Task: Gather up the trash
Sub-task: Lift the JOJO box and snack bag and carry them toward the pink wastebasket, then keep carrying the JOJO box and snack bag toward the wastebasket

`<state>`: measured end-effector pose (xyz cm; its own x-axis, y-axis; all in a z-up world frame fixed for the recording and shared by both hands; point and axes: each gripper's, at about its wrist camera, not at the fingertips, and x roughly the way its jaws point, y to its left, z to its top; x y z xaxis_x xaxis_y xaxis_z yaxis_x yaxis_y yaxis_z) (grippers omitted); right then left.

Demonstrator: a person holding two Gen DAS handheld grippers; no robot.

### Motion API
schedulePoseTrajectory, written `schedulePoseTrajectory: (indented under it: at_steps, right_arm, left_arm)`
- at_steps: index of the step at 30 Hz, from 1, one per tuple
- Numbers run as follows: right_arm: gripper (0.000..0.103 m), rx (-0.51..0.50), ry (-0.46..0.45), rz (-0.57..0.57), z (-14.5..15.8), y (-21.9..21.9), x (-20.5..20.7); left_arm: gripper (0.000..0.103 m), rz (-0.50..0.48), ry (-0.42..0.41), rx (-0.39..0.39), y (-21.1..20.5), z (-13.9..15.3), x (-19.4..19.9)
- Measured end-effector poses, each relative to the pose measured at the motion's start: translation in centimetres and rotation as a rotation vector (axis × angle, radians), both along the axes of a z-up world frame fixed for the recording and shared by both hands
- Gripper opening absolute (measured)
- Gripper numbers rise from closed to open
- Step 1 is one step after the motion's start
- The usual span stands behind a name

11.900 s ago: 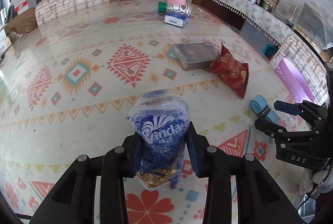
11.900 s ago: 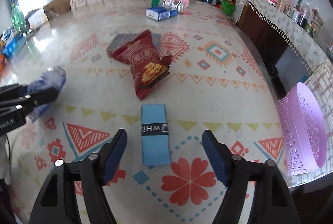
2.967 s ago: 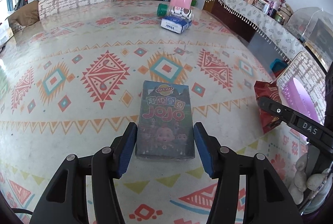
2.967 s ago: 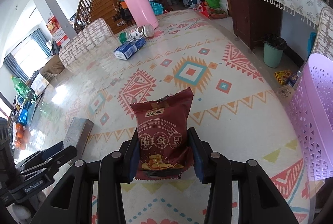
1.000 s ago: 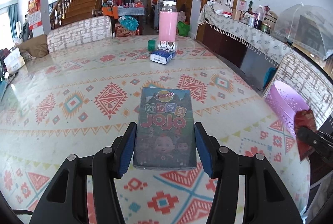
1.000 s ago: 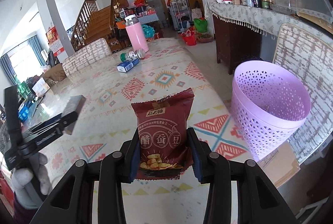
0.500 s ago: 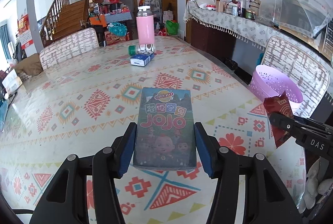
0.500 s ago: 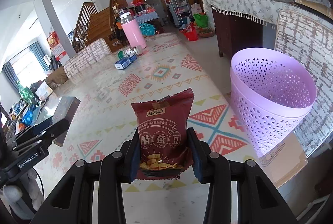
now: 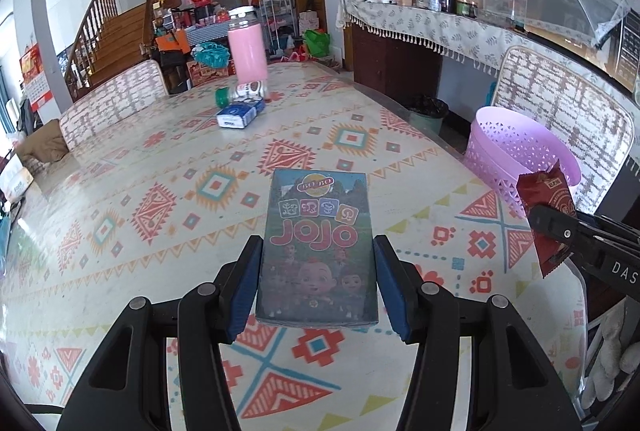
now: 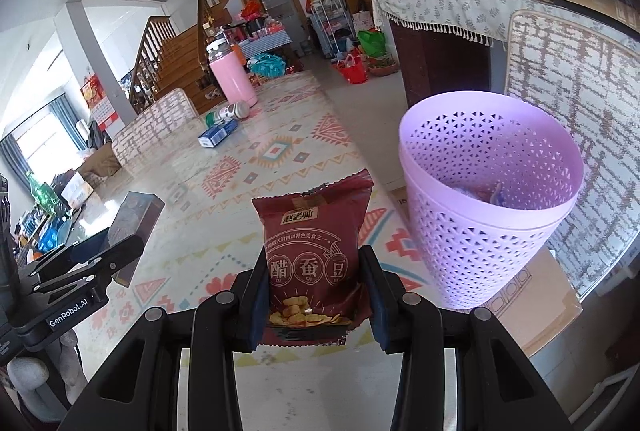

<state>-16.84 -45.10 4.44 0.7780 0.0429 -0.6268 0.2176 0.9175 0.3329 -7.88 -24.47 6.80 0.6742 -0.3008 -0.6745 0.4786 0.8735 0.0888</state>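
Left wrist: JOJO box lengthwise between fingers.

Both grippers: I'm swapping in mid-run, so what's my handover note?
Left gripper: shut on the flat JOJO cartoon box, above the patterned table.
Right gripper: shut on the dark red snack packet, beside the lilac perforated plastic basket.
Done: some trash already lies in the basket.
Left: drop both items in; blue-white carton and lying green-capped bottle remain near the pink flask.
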Motion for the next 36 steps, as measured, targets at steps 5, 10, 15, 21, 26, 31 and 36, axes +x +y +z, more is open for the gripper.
schedulePoseTrajectory:
  at_steps: [5,10,15,21,26,31,36]
  right_arm:
    - [0.044,0.014,-0.001,-0.010,-0.2,-1.3,-0.3]
    - [0.044,0.018,-0.002,-0.019,-0.1,-2.3,-0.5]
    - [0.044,0.017,-0.004,-0.029,0.3,-3.2,-0.7]
    - [0.044,0.028,-0.005,-0.034,0.2,-3.9,-0.7]
    - [0.044,0.041,-0.009,-0.037,0.1,-4.4,-0.7]
    - [0.044,0.054,-0.008,-0.040,0.0,-4.9,-0.8]
    - [0.044,0.056,-0.007,-0.048,0.1,-5.6,-0.9]
  left_arm:
    - [0.054,-0.016,0.001,0.014,-1.4,-0.2,0.0]
    - [0.054,-0.032,0.007,0.025,-2.7,-0.3,0.1]
    - [0.054,-0.047,0.008,0.038,-3.8,-0.3,0.2]
    - [0.054,-0.061,0.011,0.047,-4.7,-0.3,0.3]
    - [0.054,-0.072,0.013,0.059,-5.3,-0.5,0.3]
    - [0.054,-0.081,0.013,0.067,-6.2,-0.6,0.4]
    - [0.054,-0.087,0.013,0.068,-6.9,-0.5,0.5]
